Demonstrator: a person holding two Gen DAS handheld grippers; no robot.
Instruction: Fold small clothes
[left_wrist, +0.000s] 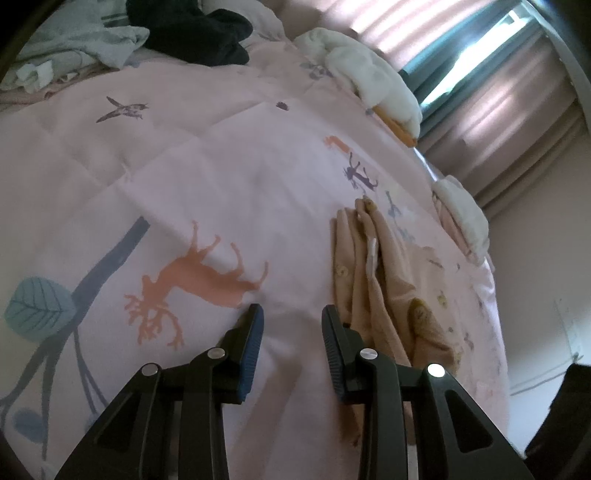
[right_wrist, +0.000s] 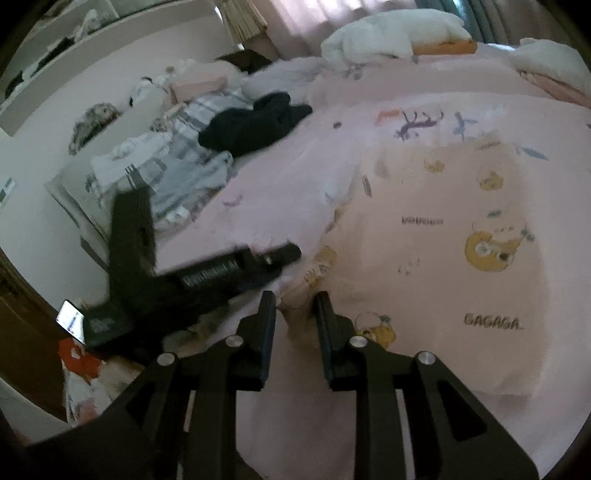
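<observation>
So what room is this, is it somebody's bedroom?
Most likely a bedroom. A big pink quilt printed with deer covers what looks like a bed, white pillows lie along its far edge, curtains hang behind them, and a pile of clothes waits at one side.

A wide stretch of the pink quilt (left_wrist: 221, 177) is lying bare ahead of the left gripper (left_wrist: 291, 325), giving free passage. The dark garment (left_wrist: 199, 33) and pale laundry heap (left_wrist: 74, 44) are crowding the far end, white pillows (left_wrist: 373, 74) are lining the window side, and the peach printed garment (right_wrist: 443, 236) is covering the quilt to the right.
</observation>
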